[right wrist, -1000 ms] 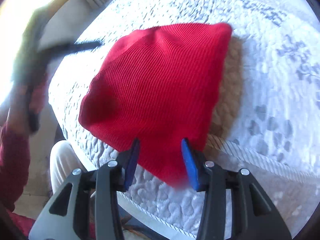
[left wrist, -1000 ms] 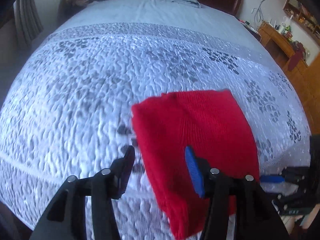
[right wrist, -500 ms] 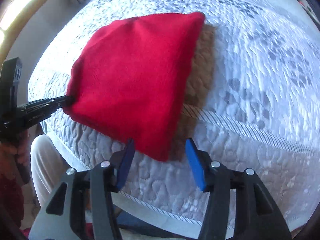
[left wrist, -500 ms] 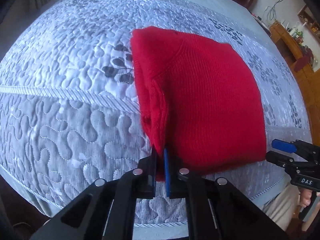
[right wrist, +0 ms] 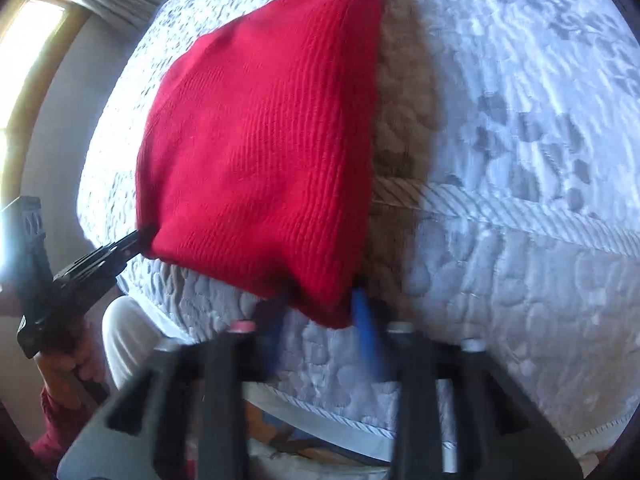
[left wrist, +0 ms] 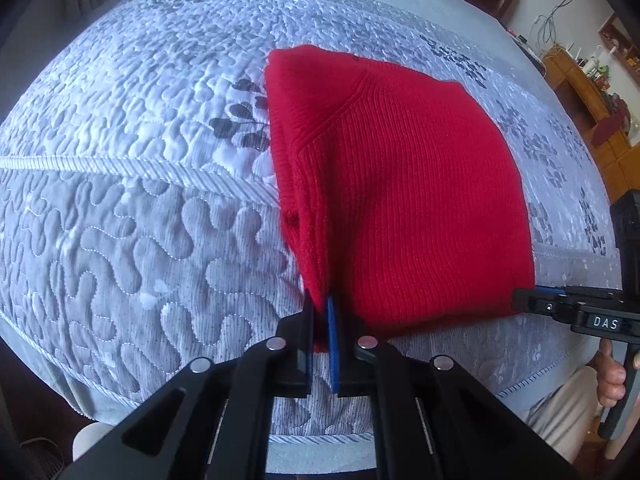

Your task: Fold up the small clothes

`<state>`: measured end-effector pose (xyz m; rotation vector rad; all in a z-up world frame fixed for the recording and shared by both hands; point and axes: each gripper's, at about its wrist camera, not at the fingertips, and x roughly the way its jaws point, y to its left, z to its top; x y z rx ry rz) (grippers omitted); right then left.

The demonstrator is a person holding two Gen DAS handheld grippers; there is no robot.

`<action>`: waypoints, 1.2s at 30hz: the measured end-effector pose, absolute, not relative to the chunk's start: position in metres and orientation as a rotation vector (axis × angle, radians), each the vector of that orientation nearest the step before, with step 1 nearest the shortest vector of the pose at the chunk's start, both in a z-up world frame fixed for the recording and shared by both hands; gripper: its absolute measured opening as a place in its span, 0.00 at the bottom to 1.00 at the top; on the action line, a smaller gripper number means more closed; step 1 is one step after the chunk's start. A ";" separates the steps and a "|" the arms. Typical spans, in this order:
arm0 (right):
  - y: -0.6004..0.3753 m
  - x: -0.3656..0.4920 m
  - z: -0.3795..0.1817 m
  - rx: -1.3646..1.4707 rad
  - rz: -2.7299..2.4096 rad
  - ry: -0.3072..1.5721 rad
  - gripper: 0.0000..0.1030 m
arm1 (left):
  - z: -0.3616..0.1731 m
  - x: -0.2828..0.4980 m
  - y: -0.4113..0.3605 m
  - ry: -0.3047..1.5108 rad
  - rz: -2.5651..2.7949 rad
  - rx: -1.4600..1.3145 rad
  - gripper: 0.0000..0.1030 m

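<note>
Garment: the red knit [left wrist: 420, 200] lies flat on the quilt [left wrist: 140, 220], near the bed's front edge, already doubled over, layers showing along its left side.
Left gripper: left gripper [left wrist: 319, 322] has its black and blue pads pinched together on the near left corner of the knit, red cloth squeezed between them.
Right gripper: right gripper [right wrist: 320, 312] sits at the near right corner; its jaws have just been closing and the corner lies between them. The picture is smeared, so I can't tell if the pads have bitten yet.
Cross-check: from the left camera the right gripper's tips meet the knit's right corner at the hem, blue pad just peeking over the top.
Step in hand: looks like both near corners are being taken for the next fold, away from the person.
Doing it well: get the right pinch as firm as the left, and through all layers, or the lower one will drag. Lift both corners together and level, carry them over to the far edge, and keep the hem taut between the grippers so no crease sets in.
Risk: a one-sided lift would skew the fold.
Pose: both grippers point steeply down at the bed, side by side, each held from behind by a hand [left wrist: 610, 376] at the handle.
</note>
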<state>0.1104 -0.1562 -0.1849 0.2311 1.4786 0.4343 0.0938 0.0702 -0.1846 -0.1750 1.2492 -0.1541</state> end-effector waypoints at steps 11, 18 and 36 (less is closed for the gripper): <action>-0.168 0.105 -0.169 0.114 0.403 1.427 0.11 | -0.194 0.096 0.064 1.252 -0.142 -0.149 0.07; -0.160 0.107 -0.186 0.072 0.381 1.452 0.12 | -0.195 0.097 0.076 1.259 -0.136 -0.202 0.18; -0.164 0.150 -0.111 0.004 0.320 1.282 0.42 | -0.124 0.130 0.060 1.120 -0.141 -0.141 0.65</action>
